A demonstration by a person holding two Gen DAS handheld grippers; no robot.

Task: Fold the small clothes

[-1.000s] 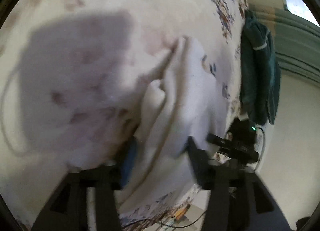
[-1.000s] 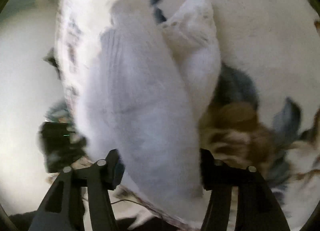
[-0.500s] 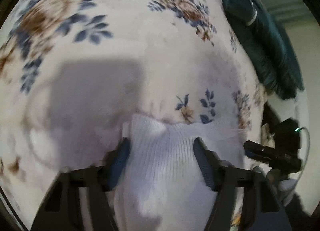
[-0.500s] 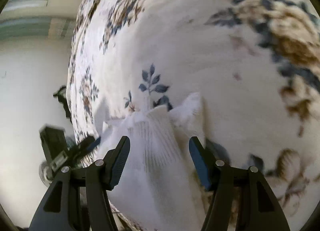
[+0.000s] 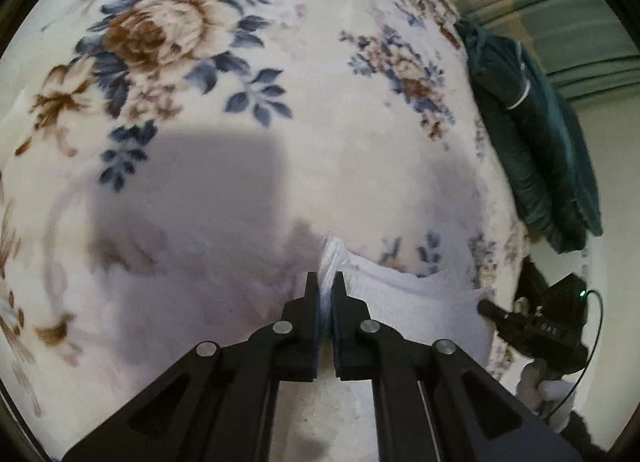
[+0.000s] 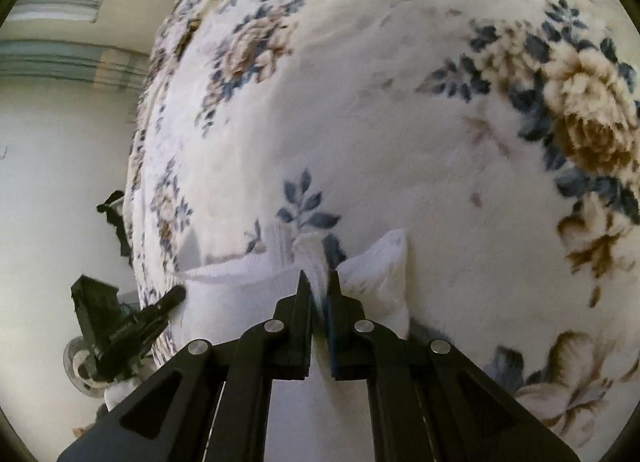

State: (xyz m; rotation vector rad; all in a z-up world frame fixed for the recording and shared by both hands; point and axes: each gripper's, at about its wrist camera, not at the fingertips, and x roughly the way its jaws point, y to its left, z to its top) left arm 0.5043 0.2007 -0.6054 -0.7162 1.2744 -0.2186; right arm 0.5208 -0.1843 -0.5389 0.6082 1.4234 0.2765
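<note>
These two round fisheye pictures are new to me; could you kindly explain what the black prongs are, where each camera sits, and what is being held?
There is no robot here: a person holds a two-finger gripper in each hand, and a camera on each gripper looks forward along its fingers. The black prongs at the bottom of each picture are those fingers.

One picture comes from the left gripper, the other from the right gripper. Each camera also catches the other tool at the side of its picture.

The surface is a cream blanket with blue and brown flowers. On it lies a small white ribbed garment, possibly a sock. Both grippers are shut on its upper edge, apart from each other, and the right one's jaws have just been closing. A dark green garment hangs at the blanket's far edge.
</note>
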